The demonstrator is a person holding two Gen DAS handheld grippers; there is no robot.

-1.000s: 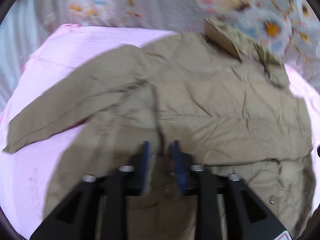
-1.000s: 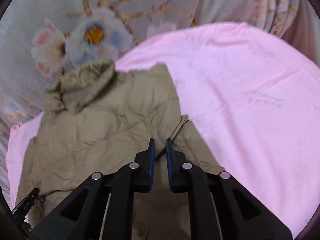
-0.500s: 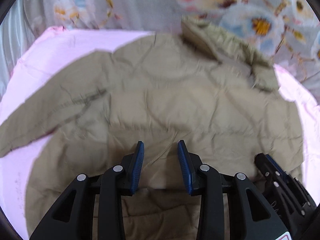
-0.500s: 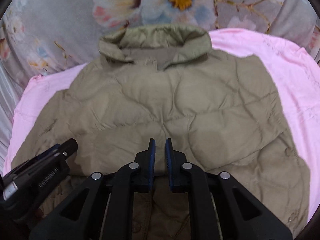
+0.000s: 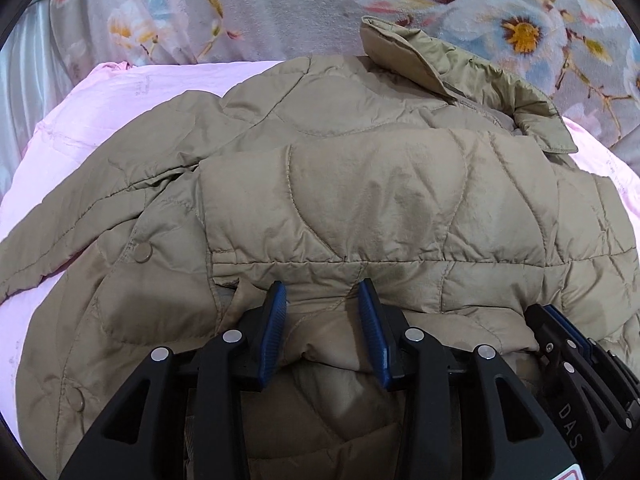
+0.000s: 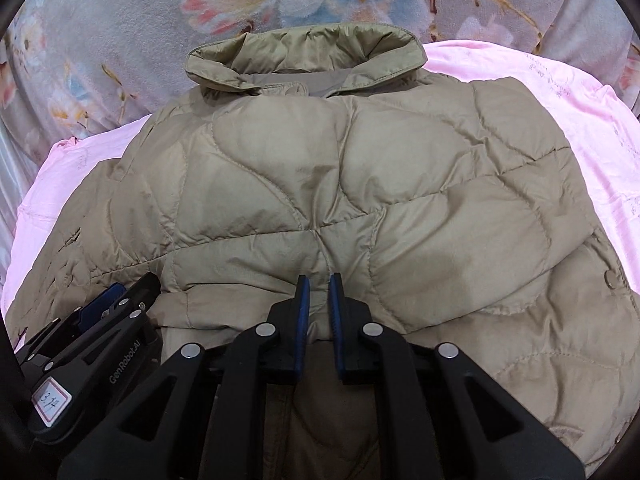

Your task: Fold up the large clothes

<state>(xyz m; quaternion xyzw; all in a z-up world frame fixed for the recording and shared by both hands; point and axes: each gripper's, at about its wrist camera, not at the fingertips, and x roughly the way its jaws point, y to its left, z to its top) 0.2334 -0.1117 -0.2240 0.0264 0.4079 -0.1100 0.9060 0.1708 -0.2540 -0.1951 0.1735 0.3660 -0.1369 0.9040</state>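
Pink sheet (image 5: 100, 104) over the bed — grey floral blanket (image 6: 120, 8) behind, soft indoor light

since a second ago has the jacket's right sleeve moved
Yes. In the right wrist view it lay out toward the pink sheet; the sleeve is now folded across the jacket below the collar, right gripper at its hem.

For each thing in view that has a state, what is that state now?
Jacket: lower part folded up over its body, lying on the pink sheet.
Collar: standing up, open.
Left tool: open, over the folded edge.
Right tool: shut on the jacket's folded edge.
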